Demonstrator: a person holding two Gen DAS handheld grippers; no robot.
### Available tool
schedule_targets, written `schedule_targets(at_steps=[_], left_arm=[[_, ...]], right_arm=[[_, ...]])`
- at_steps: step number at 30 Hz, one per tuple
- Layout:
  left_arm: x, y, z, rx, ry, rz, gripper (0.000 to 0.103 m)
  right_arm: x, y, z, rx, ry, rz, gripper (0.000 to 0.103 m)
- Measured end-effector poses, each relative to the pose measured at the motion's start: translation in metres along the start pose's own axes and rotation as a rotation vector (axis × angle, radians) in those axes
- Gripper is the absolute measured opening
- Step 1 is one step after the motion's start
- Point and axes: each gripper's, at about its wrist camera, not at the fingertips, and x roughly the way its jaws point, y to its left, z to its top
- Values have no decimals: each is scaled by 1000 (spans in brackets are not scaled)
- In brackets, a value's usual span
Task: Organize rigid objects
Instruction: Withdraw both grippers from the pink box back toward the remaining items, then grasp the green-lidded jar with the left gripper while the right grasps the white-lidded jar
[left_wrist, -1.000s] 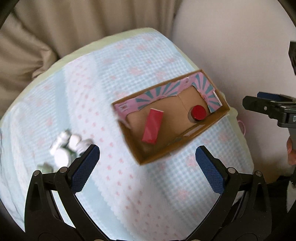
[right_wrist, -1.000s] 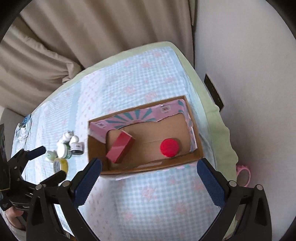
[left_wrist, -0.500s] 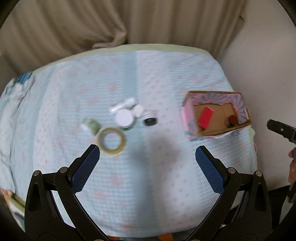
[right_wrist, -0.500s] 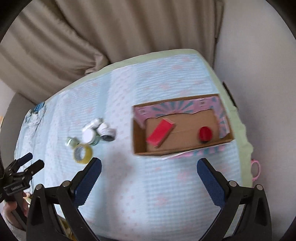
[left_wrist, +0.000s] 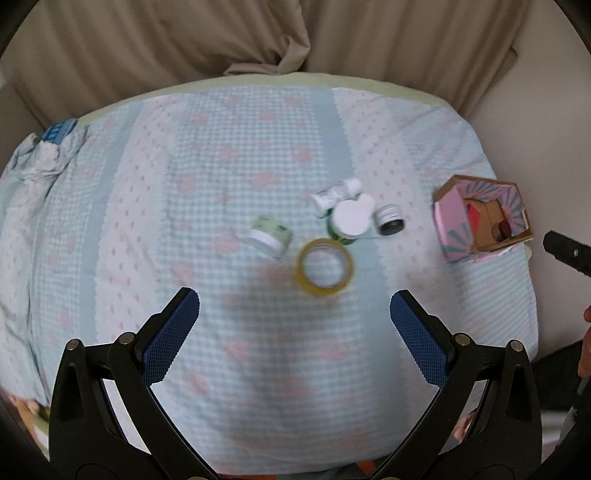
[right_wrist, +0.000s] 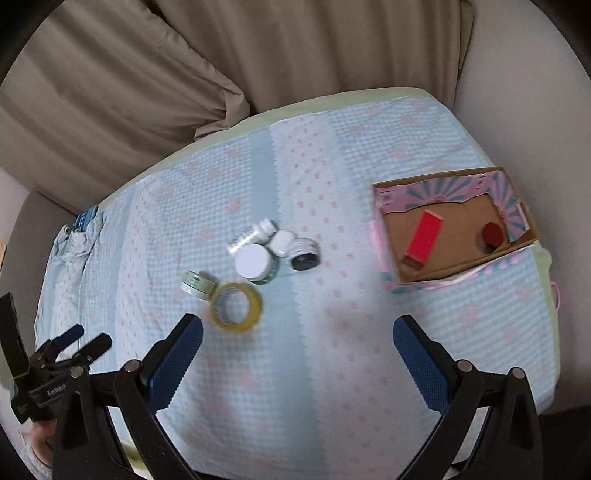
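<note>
blue checked bed (left_wrist: 258, 155), loose jars beside the tape roll (left_wrist: 325, 267). both grippers, left gripper (left_wrist: 294, 332) and right gripper (right_wrist: 298, 354), gape empty; next, probably grab tape for the cardboard box (right_wrist: 461, 266).

Only partly readable text: white lettering on the left gripper (right_wrist: 79, 341) body in the right wrist view, too small and cut off to read for sure. Labels on the bottle (right_wrist: 251, 234) and jars are blurred, unreadable.
</note>
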Motion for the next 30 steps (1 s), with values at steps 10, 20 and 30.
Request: schedule_targets(at_steps=[10,20,30], left_arm=[[82,53,30,100,119,-30,103],[174,45,55,134,243,-68,103],[274,39,60,154,389,-74,103]], right_arm=[[91,68,8,85,72,9,103],[186,73,29,141,195,-26,103],[292,68,47,123,332,-90,103]])
